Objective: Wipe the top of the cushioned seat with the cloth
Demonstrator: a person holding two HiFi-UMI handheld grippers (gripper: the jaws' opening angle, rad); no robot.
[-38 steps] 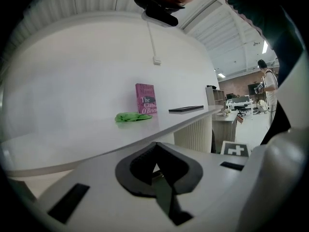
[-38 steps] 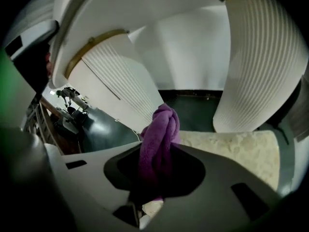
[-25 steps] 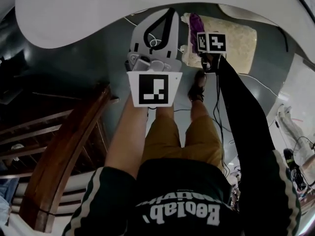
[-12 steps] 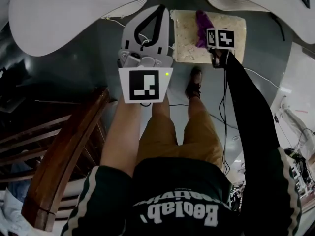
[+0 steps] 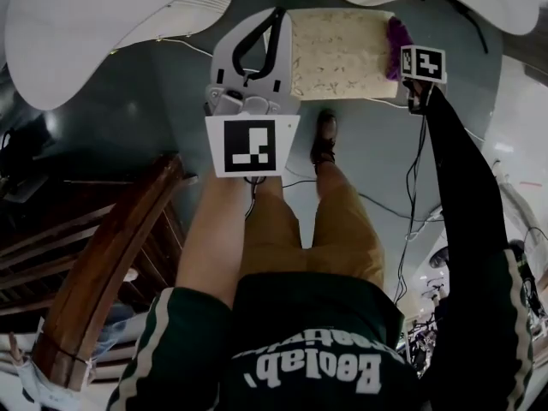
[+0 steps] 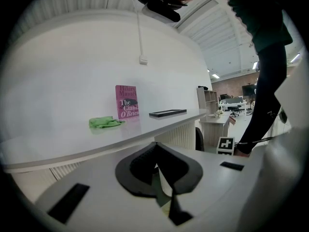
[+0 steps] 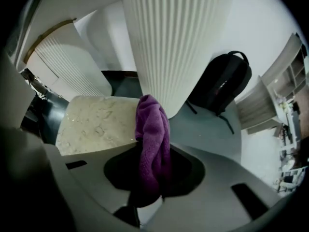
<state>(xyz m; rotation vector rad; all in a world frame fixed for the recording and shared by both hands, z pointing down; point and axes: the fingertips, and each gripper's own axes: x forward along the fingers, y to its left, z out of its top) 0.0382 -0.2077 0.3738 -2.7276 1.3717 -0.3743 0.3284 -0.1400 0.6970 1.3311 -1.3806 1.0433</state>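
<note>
The cushioned seat (image 5: pixel 336 54) is a cream square block on the grey floor, ahead of the person's feet. A purple cloth (image 5: pixel 398 34) lies over its right edge, and my right gripper (image 5: pixel 404 48) is shut on it. In the right gripper view the cloth (image 7: pixel 153 144) hangs bunched out of the jaws of that gripper (image 7: pixel 152 175), its top resting against the seat's (image 7: pixel 99 124) right end. My left gripper (image 5: pixel 276 17) is held up beside the seat's left edge, shut and holding nothing. In its own view the left gripper (image 6: pixel 155 163) points towards a white counter.
A white ribbed column (image 7: pixel 176 42) and a black backpack (image 7: pixel 224 83) stand behind the seat. White curved counter (image 5: pixel 103 24) at the left, carrying a pink book (image 6: pixel 126 102), a green cloth (image 6: pixel 105 123) and a flat black frame (image 6: pixel 167 113). Wooden rail (image 5: pixel 111 264); cables (image 5: pixel 385 212) on the floor.
My right gripper has carried the purple cloth from the seat's left end across to its right edge. The left gripper has hardly moved; the seat sits more central in the head view.
</note>
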